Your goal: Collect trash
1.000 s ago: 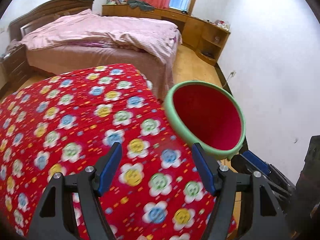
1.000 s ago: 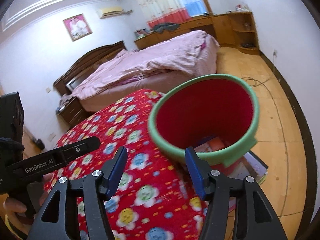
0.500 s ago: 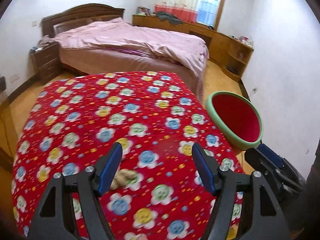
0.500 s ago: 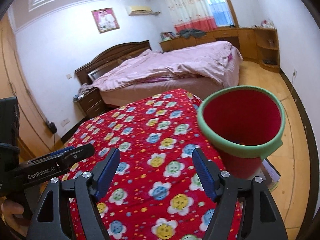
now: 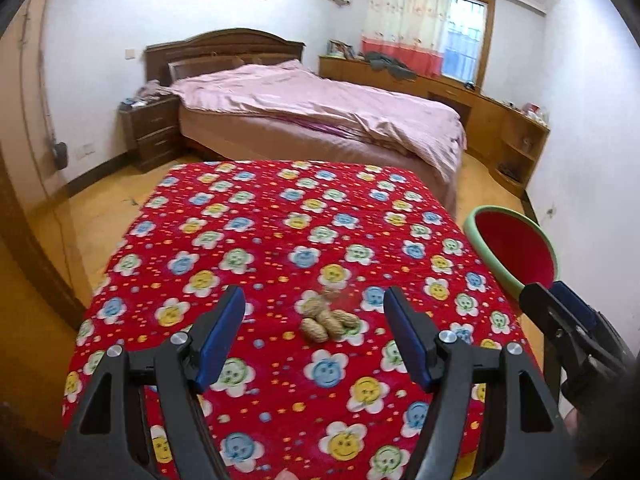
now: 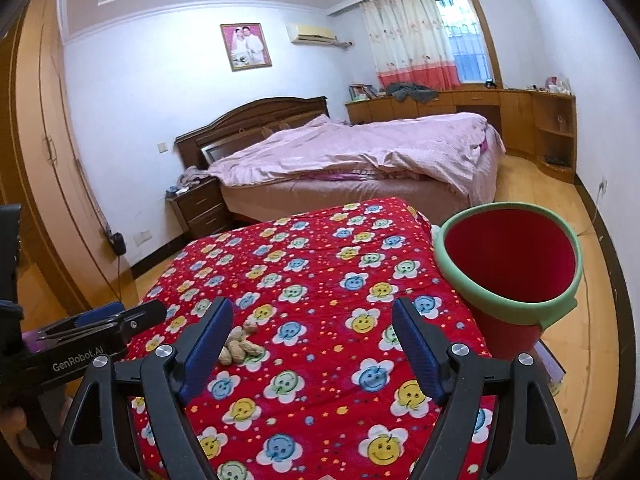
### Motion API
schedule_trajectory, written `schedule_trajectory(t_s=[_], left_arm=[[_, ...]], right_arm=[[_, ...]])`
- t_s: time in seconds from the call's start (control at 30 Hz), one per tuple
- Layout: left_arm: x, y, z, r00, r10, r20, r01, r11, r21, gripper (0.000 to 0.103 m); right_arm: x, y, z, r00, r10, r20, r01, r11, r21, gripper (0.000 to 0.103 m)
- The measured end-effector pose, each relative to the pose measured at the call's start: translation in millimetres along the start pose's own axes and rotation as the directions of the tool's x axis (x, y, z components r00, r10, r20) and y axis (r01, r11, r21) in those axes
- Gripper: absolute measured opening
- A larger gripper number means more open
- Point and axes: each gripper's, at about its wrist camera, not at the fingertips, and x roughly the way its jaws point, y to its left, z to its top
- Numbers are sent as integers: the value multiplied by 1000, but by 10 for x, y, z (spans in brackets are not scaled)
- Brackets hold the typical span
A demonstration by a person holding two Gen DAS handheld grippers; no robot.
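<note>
A small heap of peanut shells lies on the red flowered tablecloth, just ahead of my left gripper, which stands open and empty above it. In the right wrist view the same peanut shells show beside my right gripper's left finger; my right gripper is empty, its jaws opening. The red bin with a green rim stands off the table's right edge. From the left wrist view, this bin appears at the right, with the right gripper's fingers in front of it.
A bed with a pink cover stands beyond the table, a nightstand to its left and wooden cabinets along the right wall. Books or papers lie on the floor by the bin. Wooden floor surrounds the table.
Both views have swung left from the bin to the table top. The peanut shells have come into view between the left fingers. The right gripper's jaws have widened.
</note>
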Motion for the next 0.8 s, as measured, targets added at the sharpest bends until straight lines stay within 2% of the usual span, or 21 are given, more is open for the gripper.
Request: schedule_trajectory(t_s=[0.27,0.8], left_arm=[[-91,118,-32,999,39,29,-39,999,-31,71],[-102,130,-43,997,58,42,-56,998,-40,71]], right_arm=[[-59,65,-23,1000,1,17,0,1000,-12,82],[-54,55,-43,1000,0,5,0,1000,-9,82]])
